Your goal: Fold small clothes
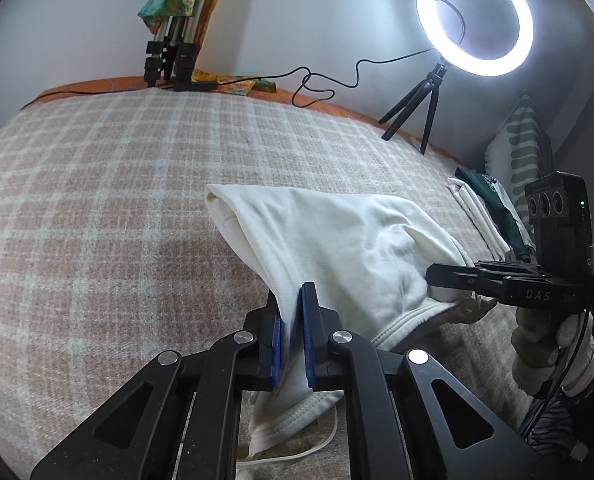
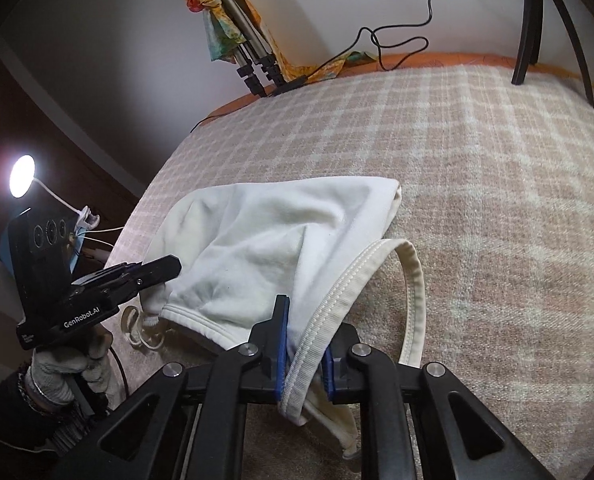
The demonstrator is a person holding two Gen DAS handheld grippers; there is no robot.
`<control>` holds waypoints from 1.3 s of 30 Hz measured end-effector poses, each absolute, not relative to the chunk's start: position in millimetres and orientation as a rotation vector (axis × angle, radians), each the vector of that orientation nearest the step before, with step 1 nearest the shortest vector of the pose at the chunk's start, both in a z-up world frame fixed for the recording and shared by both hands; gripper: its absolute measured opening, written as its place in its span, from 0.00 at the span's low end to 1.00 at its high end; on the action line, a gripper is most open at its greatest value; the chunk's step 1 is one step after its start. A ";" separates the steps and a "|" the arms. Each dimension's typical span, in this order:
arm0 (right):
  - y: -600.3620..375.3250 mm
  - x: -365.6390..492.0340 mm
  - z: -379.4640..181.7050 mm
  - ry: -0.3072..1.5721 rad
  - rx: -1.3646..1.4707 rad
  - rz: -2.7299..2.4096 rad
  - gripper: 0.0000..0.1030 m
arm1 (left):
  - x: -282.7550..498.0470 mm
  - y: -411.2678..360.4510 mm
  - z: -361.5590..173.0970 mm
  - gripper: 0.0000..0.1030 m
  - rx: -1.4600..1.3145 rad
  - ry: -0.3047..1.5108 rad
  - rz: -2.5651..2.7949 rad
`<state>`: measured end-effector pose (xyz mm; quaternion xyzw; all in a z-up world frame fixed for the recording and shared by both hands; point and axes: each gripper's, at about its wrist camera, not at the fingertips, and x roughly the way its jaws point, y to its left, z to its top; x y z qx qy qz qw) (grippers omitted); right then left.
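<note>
A small cream-white garment [image 1: 337, 248] with ribbed, stitched hems is held lifted at its two near edges above a beige checked blanket [image 1: 117, 184], its far part draped onto the blanket and a narrow strap loop hanging loose at one side.

A bed [image 1: 97, 208] carries everything, covered by a beige-and-white checked blanket [image 2: 497, 200] over an orange sheet [image 1: 329, 106]. On it lie a white garment [image 1: 337, 240], partly lifted, folded clothes [image 1: 481, 208] at the right edge, a ring light's tripod [image 1: 425, 104], a black cable [image 1: 317, 84] and a patterned cloth [image 1: 241, 84].
</note>
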<state>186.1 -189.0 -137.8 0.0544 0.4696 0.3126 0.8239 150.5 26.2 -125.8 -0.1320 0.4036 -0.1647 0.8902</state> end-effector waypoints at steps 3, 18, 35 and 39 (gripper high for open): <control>-188.9 184.2 -133.3 0.978 0.098 0.656 0.11 | 148.9 26.0 -122.8 0.06 -0.276 0.826 -0.346; -208.4 164.0 -102.3 0.885 0.065 0.631 0.11 | 148.9 2.1 -99.9 0.04 -0.247 0.764 -0.384; -238.9 199.7 -173.7 1.133 0.424 0.740 0.37 | 173.6 58.7 -154.3 0.36 -0.665 1.037 -0.404; -230.5 202.7 -180.1 1.143 0.466 0.794 0.37 | 173.5 44.7 -153.4 0.48 -0.657 1.022 -0.440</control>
